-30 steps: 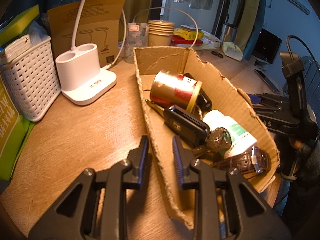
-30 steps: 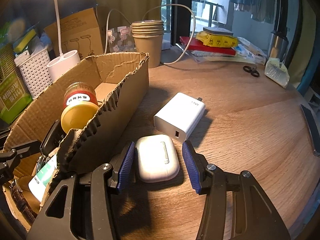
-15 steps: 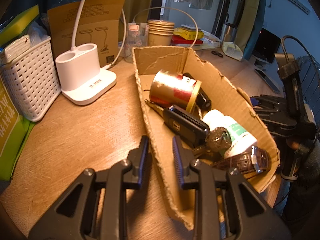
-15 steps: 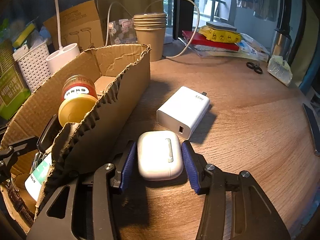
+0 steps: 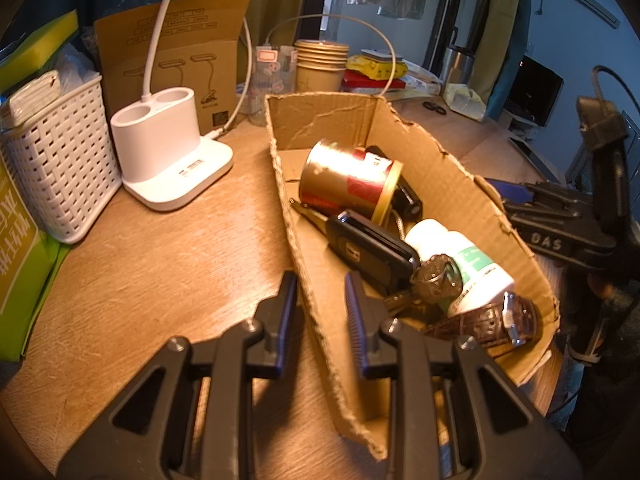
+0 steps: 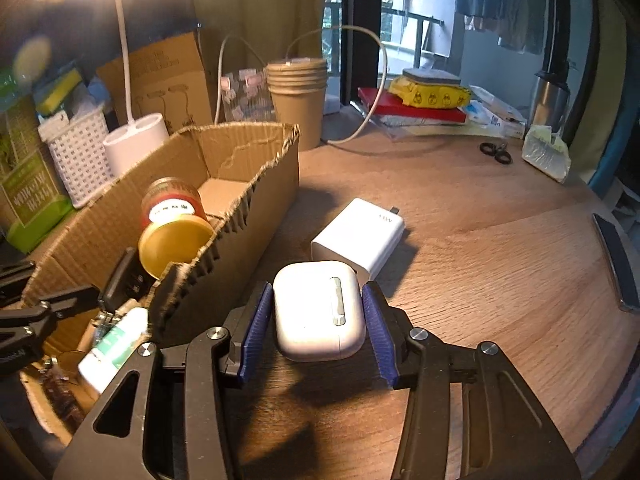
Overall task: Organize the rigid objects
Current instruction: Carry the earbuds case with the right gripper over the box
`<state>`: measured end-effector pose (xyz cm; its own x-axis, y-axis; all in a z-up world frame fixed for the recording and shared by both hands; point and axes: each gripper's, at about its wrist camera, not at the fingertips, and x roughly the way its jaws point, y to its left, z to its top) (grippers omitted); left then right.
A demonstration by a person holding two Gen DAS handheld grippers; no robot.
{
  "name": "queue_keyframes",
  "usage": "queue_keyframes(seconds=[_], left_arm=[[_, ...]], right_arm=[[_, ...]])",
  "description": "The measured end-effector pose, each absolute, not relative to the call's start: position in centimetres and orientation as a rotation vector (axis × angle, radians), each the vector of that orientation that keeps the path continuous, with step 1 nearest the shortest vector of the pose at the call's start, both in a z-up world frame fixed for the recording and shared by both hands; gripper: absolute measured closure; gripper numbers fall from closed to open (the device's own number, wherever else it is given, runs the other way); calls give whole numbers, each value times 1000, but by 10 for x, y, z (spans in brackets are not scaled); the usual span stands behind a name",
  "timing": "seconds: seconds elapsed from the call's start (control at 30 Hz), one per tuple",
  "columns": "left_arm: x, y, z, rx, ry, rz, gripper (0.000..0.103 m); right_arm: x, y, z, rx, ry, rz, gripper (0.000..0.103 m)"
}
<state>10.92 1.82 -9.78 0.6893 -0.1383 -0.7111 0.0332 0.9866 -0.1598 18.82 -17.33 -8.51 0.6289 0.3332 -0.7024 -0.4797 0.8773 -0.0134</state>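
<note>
Your right claw (image 6: 318, 312) is clamped on the white case (image 6: 319, 311), just above the table (image 6: 480, 240) beside the box (image 6: 256, 208), while your left claw (image 5: 320, 300) pinches the box's wall.

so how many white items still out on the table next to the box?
2: the earbud case between the right gripper's pads, and the charger just beyond it. The box wall may hide more.

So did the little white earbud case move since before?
Yes. The earbud case, now squeezed in the right claw, has come up off the table and overlaps the near corner of the white charger.
</note>
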Motion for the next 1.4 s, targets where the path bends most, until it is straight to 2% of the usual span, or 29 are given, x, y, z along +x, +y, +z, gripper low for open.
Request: queue_keyframes(seconds=[0.73, 1.13, 1.4], left_arm=[[109, 20, -97, -146, 801, -98, 77], [113, 22, -100, -152, 803, -102, 77], [114, 21, -101, -153, 809, -103, 77]], right_arm=[[147, -164, -12, -157, 648, 499, 54], [141, -116, 7, -194, 655, 519, 54], [139, -92, -3, -198, 676, 556, 54]])
